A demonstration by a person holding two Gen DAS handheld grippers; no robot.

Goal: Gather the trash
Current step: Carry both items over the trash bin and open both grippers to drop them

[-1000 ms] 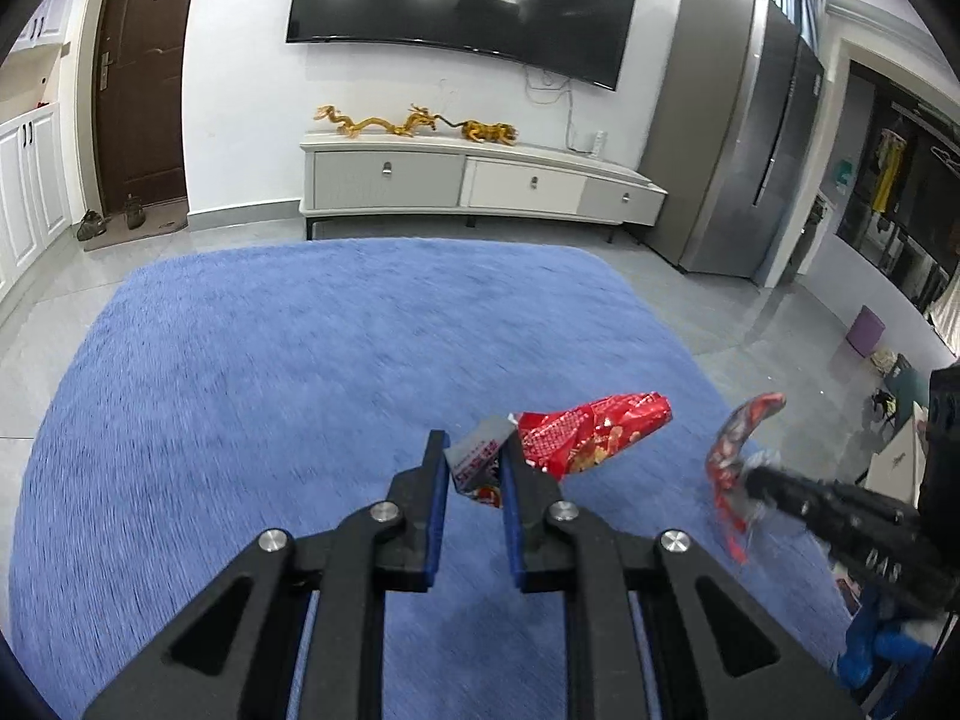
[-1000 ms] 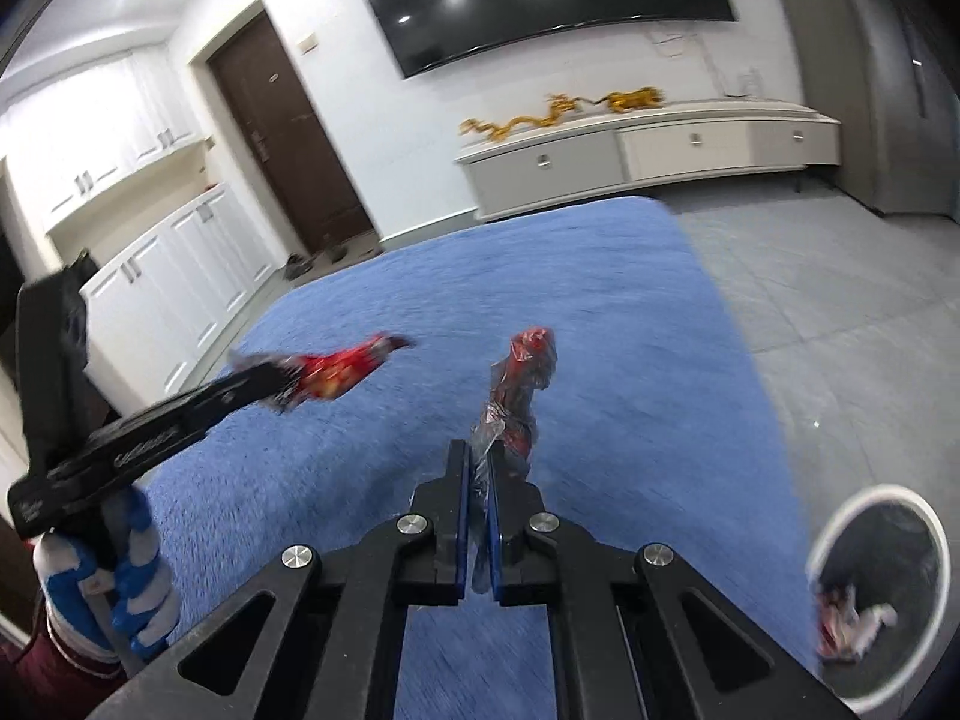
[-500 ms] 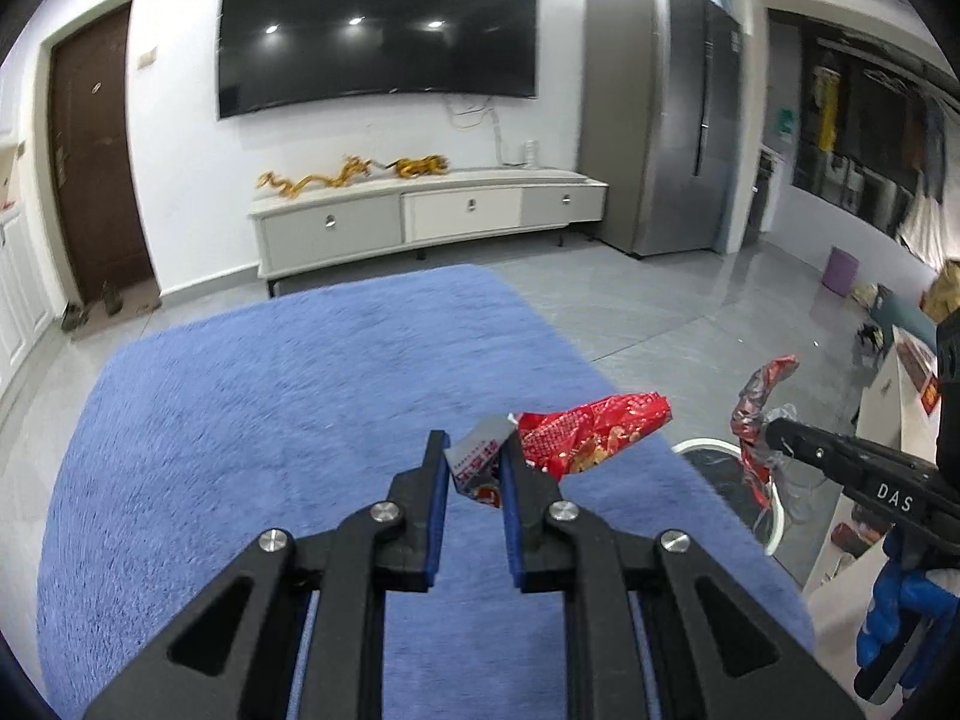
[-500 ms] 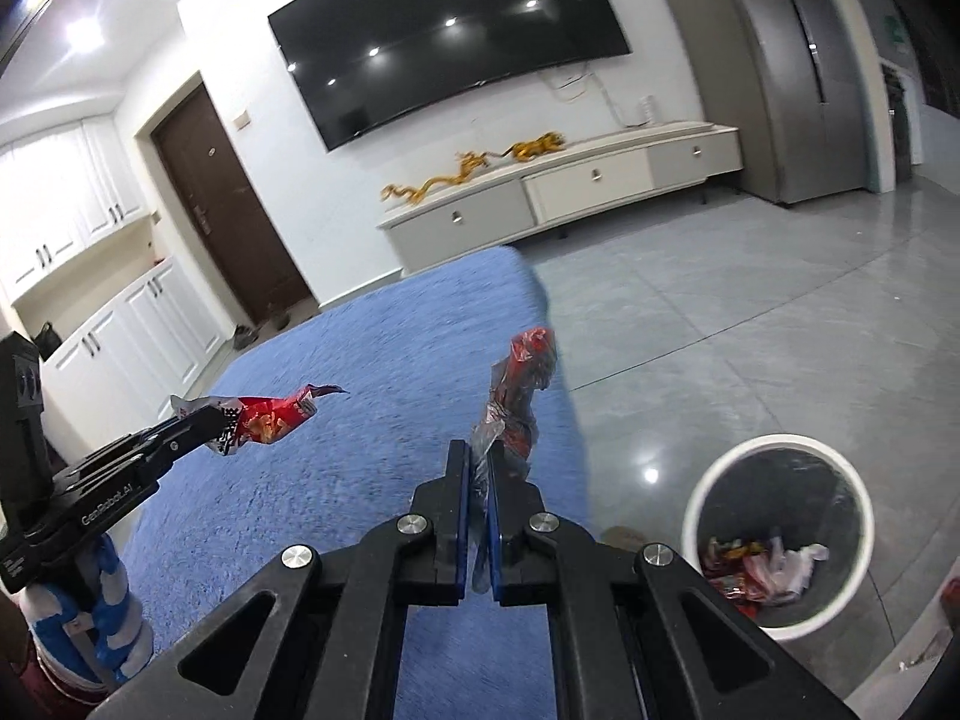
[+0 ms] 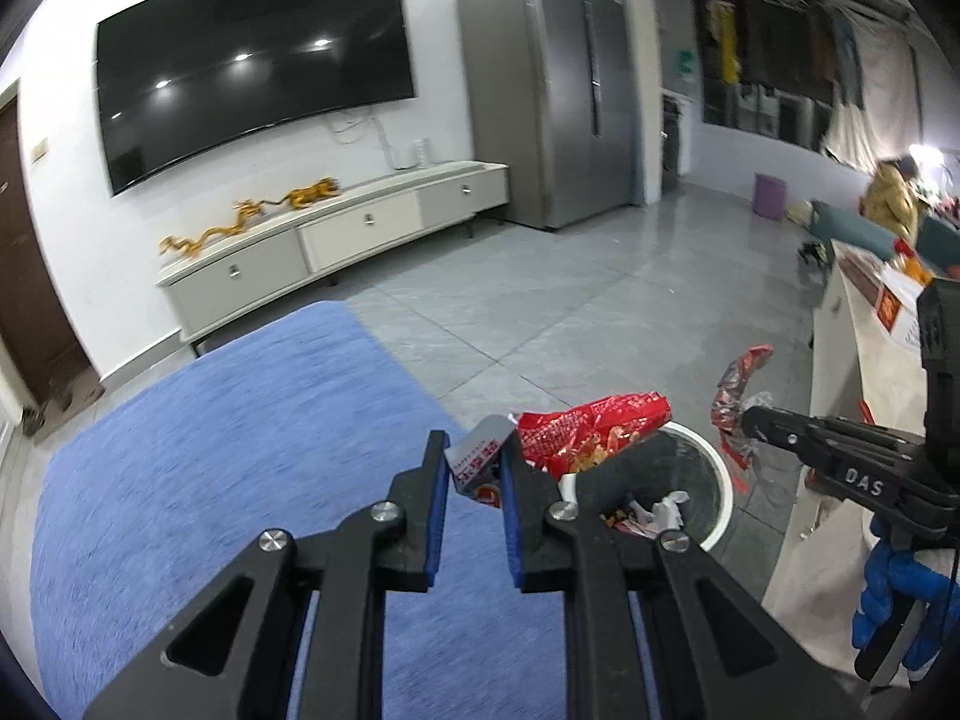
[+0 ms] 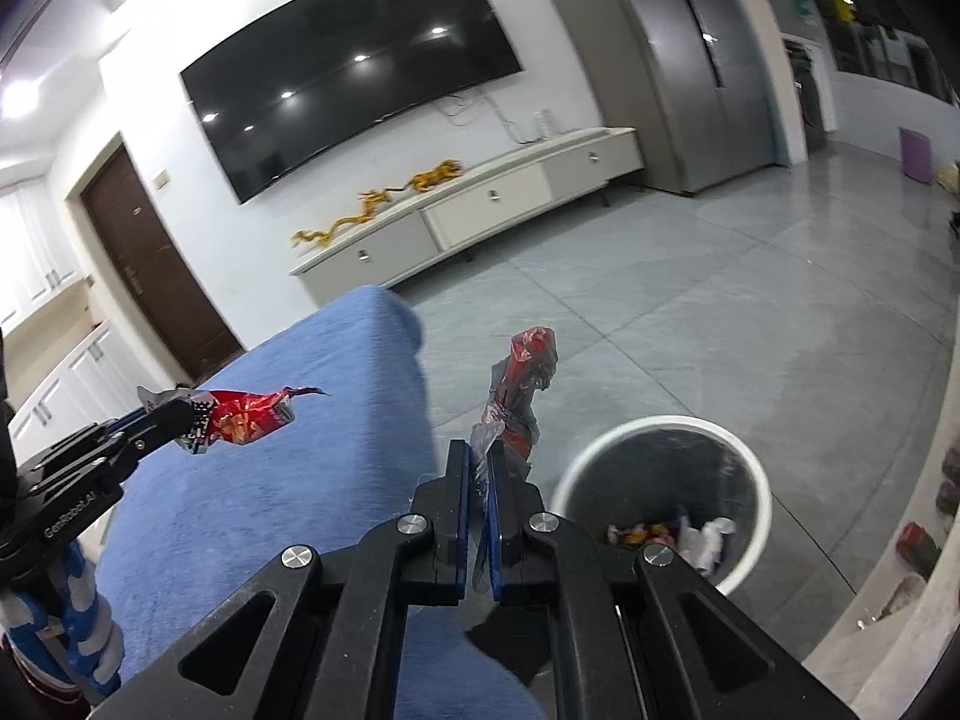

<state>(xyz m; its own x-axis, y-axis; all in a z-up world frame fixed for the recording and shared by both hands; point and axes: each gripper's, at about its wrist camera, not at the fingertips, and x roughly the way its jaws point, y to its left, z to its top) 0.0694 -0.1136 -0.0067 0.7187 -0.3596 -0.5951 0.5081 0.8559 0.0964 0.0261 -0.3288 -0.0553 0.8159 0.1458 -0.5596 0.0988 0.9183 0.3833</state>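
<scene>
A blue rug [image 5: 240, 450] covers the grey tiled floor [image 6: 750, 312] below a wall-mounted television [image 5: 252, 102] and a long pale cabinet [image 5: 336, 240]. Just off the rug's edge stands a white-rimmed trash bin [image 6: 654, 429], holding a few crumpled wrappers at its bottom. The left claw [image 5: 473, 468] is clamped on a red snack wrapper [image 5: 594, 429], whose free end reaches out over the near rim of the bin. The right claw [image 6: 478, 480] is pressed together on a twisted red and clear wrapper [image 6: 522, 384] that sticks upright from its tips, held in the air just beside the bin, over the floor next to the rug.
</scene>
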